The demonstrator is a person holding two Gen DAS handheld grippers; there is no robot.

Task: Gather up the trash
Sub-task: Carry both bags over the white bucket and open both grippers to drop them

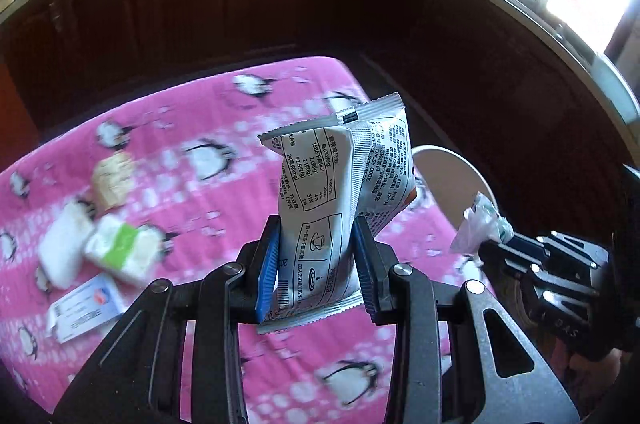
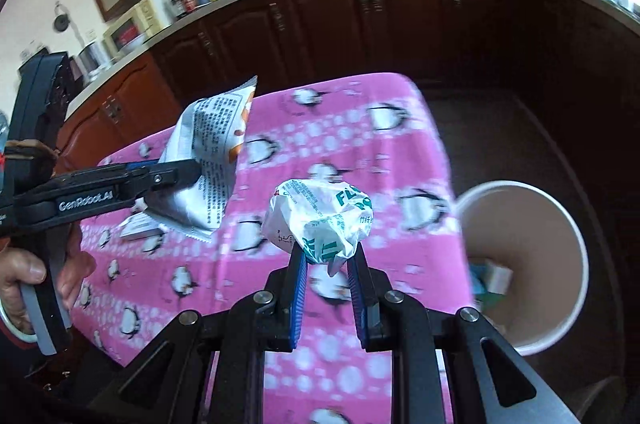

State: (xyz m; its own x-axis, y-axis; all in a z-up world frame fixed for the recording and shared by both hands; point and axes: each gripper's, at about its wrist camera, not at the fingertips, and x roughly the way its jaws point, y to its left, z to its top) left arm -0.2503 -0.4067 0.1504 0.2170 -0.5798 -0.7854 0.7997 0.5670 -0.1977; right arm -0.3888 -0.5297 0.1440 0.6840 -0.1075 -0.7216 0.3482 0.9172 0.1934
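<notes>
In the left wrist view, my left gripper [image 1: 317, 228] is shut on a white printed snack packet [image 1: 344, 175], which stands up above the pink penguin tablecloth [image 1: 208, 207]. Seen from the right wrist, my right gripper [image 2: 328, 252] is shut on a crumpled white-and-green wrapper [image 2: 320, 214]. Both hover over the table's right part. A white round bin [image 2: 520, 207] sits off the table's right edge, with some trash [image 2: 492, 280] inside. Each gripper shows in the other's view: the right gripper [image 1: 484, 248] with its wrapper [image 1: 480, 224], and the left gripper [image 2: 195, 171] with its packet [image 2: 212, 143].
More litter lies on the left of the cloth: a yellowish wrapper [image 1: 114, 177], a white packet [image 1: 66, 244], a green-and-white packet [image 1: 120, 248] and a blue-and-white card [image 1: 86, 308]. Dark wooden cabinets [image 2: 360, 19] under a cluttered counter stand behind. A person's hand [image 2: 24, 272] grips the left handle.
</notes>
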